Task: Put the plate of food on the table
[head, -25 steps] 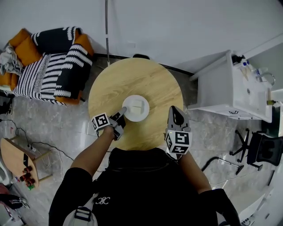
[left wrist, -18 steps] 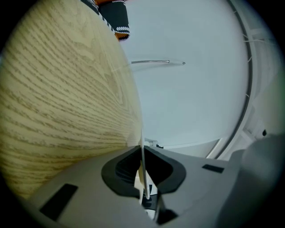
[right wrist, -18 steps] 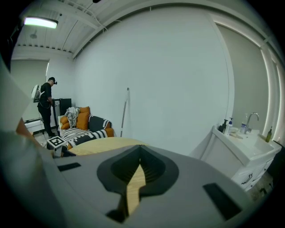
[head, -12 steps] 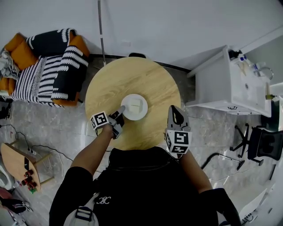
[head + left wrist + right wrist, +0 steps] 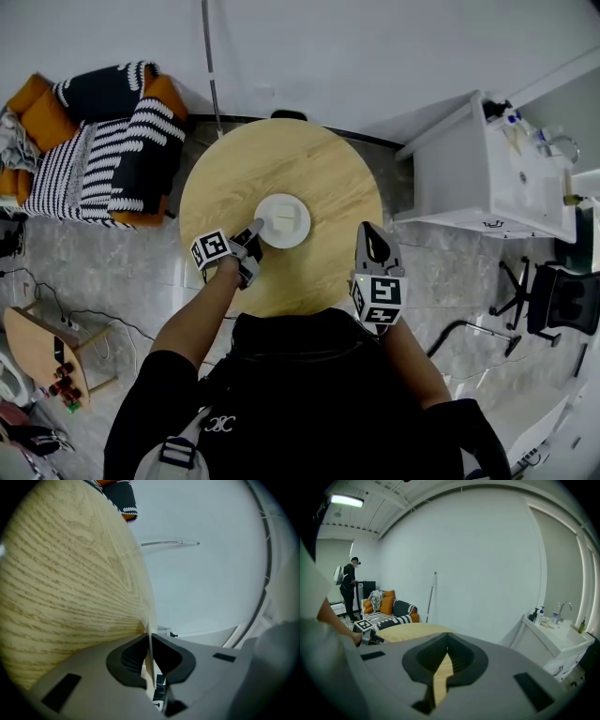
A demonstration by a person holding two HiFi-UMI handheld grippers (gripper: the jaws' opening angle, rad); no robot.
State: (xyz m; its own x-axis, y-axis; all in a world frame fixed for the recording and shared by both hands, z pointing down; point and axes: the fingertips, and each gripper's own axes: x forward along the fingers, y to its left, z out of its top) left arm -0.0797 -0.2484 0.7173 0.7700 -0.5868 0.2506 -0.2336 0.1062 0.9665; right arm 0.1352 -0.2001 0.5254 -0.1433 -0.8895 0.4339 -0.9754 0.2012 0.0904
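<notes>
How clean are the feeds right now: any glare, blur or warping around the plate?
Head view: sharp, evenly lit; the white plate looks nearly washed out. Left gripper view: rolled sideways, heavily warped, dark corners; the plate rim in the left tool is close and soft. Right gripper view: walls bow, ceiling light glares top left.

White plate (image 5: 299, 233), wood-grain table (image 5: 314, 167)

Bright, even indoor light, apparently from a ceiling strip lamp (image 5: 346, 500), casts only soft shadows; both gripper views bulge fisheye-fashion into black corners, and the left gripper (image 5: 149, 637), close to its lens, looks slightly unfocused.
</notes>
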